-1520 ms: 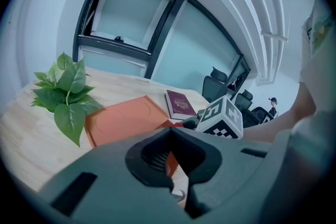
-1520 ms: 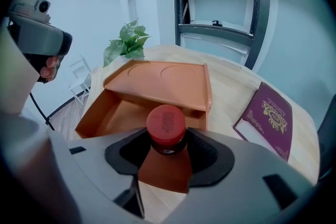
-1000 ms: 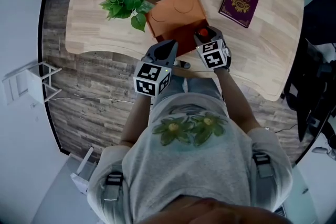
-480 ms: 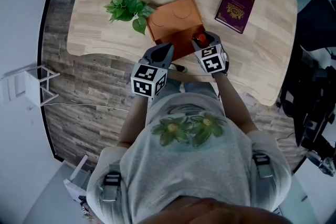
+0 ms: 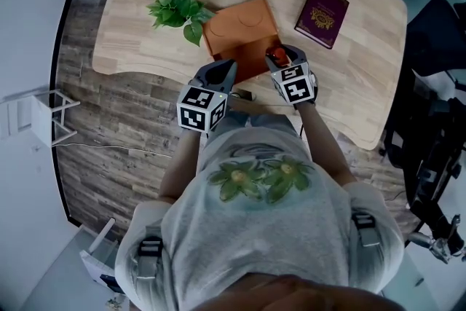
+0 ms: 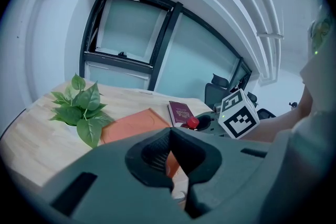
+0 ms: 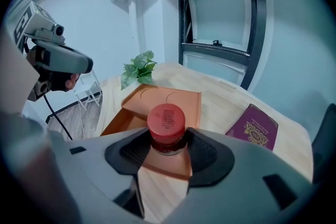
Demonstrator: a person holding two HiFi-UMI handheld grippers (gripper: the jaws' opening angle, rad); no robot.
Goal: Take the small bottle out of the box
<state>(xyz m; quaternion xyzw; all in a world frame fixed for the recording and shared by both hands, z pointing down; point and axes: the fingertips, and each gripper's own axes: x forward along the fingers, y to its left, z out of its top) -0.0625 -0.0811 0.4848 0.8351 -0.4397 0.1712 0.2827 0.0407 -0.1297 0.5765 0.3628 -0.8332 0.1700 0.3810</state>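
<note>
The red-capped small bottle (image 7: pixel 166 124) sits clamped between the jaws of my right gripper (image 7: pixel 166 150), forearm stretched forward, at the near corner of the open orange box (image 5: pixel 244 22). My left gripper (image 6: pixel 170 157), jaws closed on nothing, hangs beside it just off the wooden table (image 5: pixel 138 33).

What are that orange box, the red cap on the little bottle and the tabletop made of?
Orange-brown box: possibly leather-look or coated card, with smooth matte faces and pressed round outlines on its flat panel.
Small bottle's red cap: probably plastic, evenly coloured with a slight sheen and faint raised marks on top.
Pale tabletop: wood or wood laminate, showing plank-like grain strips.
</note>
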